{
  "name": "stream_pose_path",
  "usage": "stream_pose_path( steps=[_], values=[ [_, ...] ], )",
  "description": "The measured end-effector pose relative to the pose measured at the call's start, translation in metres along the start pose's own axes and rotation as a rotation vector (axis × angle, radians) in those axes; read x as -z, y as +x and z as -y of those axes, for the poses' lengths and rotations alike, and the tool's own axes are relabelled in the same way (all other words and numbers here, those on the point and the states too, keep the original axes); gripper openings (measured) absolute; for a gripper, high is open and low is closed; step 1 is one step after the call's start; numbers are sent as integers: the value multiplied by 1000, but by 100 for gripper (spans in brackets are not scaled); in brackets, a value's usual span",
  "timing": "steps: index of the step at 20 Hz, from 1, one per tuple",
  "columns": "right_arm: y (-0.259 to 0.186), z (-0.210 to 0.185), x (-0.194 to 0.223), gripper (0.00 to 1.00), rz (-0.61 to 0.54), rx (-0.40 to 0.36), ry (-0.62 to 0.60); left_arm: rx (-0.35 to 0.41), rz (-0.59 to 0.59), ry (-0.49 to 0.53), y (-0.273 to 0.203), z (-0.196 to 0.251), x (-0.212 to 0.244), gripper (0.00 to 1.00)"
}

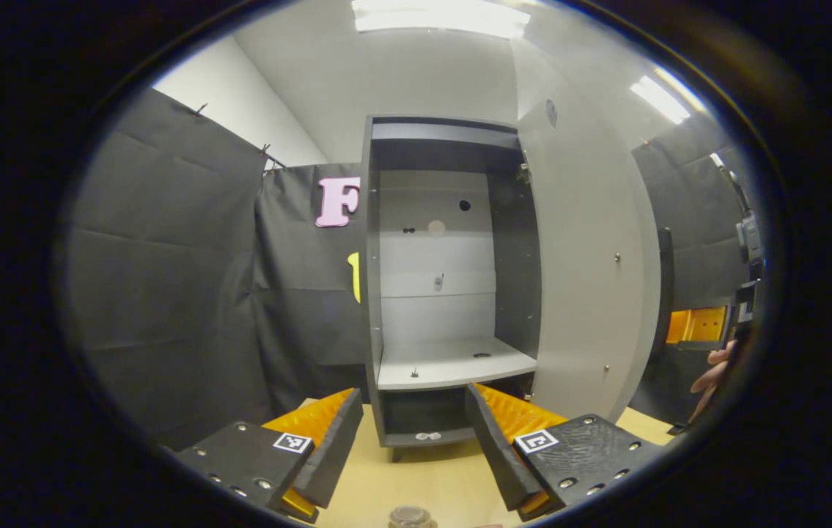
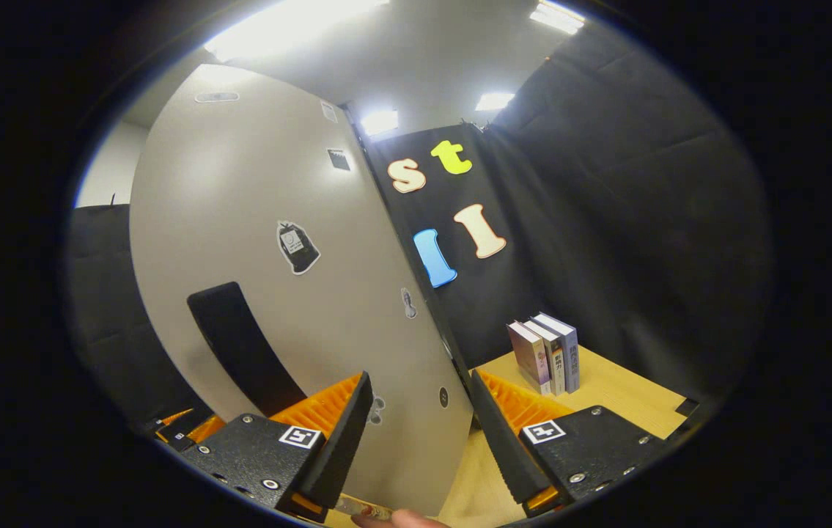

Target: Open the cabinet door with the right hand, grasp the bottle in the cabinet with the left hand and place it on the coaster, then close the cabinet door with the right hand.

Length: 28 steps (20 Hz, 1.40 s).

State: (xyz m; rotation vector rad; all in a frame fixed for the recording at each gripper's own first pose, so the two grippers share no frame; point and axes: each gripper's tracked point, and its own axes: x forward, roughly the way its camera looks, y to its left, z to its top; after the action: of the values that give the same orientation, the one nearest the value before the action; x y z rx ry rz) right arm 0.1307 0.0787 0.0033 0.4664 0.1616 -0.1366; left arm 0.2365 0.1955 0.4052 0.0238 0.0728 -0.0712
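Note:
The grey cabinet stands with its door swung out to the right and its white shelf bare. In the left gripper view my left gripper is open, in front of the cabinet over the wooden table. A round bottle cap peeks in at the bottom edge, below the gap between the fingers. In the right gripper view my right gripper is open close to the door's outer face. The door's free edge runs down between its fingers, and I cannot tell whether they touch. The black handle lies to the left.
Three books stand upright on the table's far right corner. Part of the left gripper shows low behind the door. A hand shows past the door at the far right. Black cloth walls close in on both sides.

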Motion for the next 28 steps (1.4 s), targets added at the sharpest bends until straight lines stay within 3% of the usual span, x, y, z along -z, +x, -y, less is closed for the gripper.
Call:
stream_pose_path(
  steps=[5, 10, 13, 28],
  values=[
    [7, -26, 2, 84, 22, -48, -97, -26, 2, 6, -2, -14, -2, 82],
    [16, -55, 22, 84, -16, -150, -203, -18, 16, 9, 2, -17, -8, 83],
    [16, -55, 29, 86, -38, -148, -216, -11, 19, 15, 3, -16, -6, 87],
    [9, -58, 27, 87, -22, -125, -261, 21, 35, 24, 0, -13, -7, 83]
  ],
)
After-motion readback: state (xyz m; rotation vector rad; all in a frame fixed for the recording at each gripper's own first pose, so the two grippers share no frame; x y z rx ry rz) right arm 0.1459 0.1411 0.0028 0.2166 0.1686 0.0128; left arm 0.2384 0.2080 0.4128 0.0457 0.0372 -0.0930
